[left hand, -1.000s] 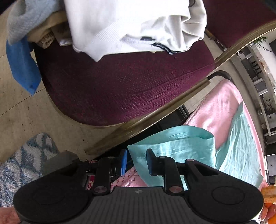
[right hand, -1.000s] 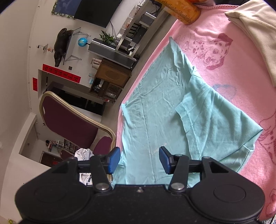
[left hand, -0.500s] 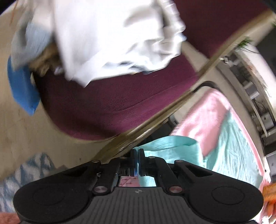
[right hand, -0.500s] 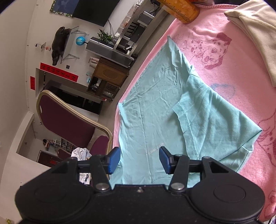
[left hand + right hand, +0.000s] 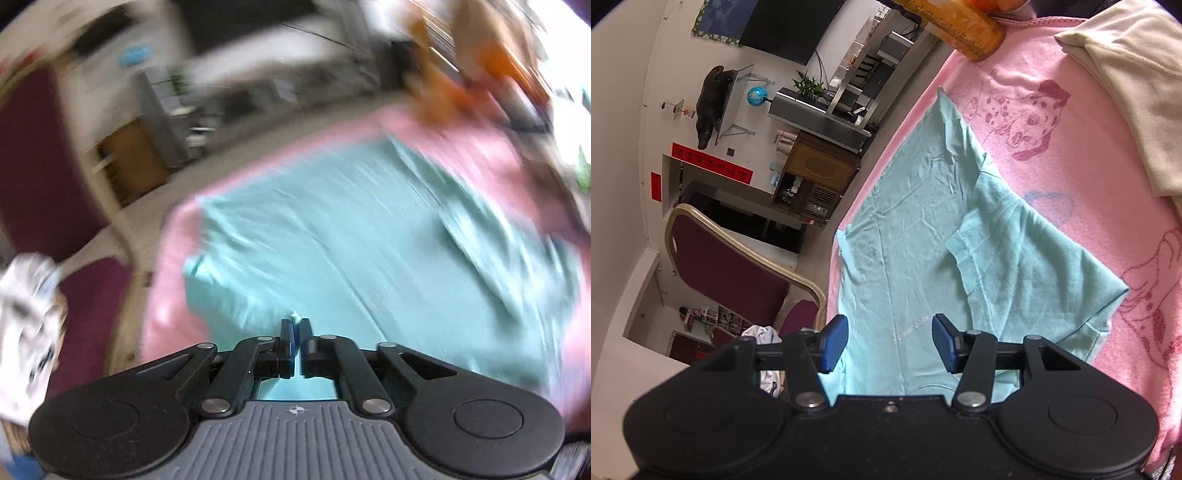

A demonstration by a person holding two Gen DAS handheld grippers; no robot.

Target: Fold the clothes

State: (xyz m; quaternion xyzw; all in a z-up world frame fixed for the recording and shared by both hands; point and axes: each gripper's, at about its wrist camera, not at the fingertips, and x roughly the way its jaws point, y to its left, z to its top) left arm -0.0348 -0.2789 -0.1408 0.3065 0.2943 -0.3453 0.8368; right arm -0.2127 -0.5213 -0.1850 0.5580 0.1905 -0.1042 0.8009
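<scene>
My left gripper (image 5: 294, 334) has its fingers pressed almost together, and a small tuft of the teal T-shirt (image 5: 369, 258) sticks out between the tips, so I read it as pinching the shirt's edge. That view is heavily motion-blurred, so I cannot make out which part of the garment is caught. Ahead of the left tool the shirt spreads across the pink blanket (image 5: 166, 295); off to its left I see the maroon chair (image 5: 44, 166) and a blurred white heap of clothes (image 5: 26, 332) on its seat.

My right gripper (image 5: 889, 343) is wide open with nothing between its blue pads (image 5: 833, 343), hanging above the near part of the shirt (image 5: 905, 240). From here the shirt lies flat on the blanket (image 5: 1089, 166), reaching forward and to the left of the tool, with a sleeve folded inward to the front right of the fingers. A faint line of print on the fabric sits just ahead, between the fingertips. Further right on the blanket, well apart from the shirt, lies a cream garment (image 5: 1137, 92). An orange object (image 5: 964, 26) sits at the far edge of the blanket, and the chair (image 5: 727, 258) stands to the tool's left, beside the blanket's edge
</scene>
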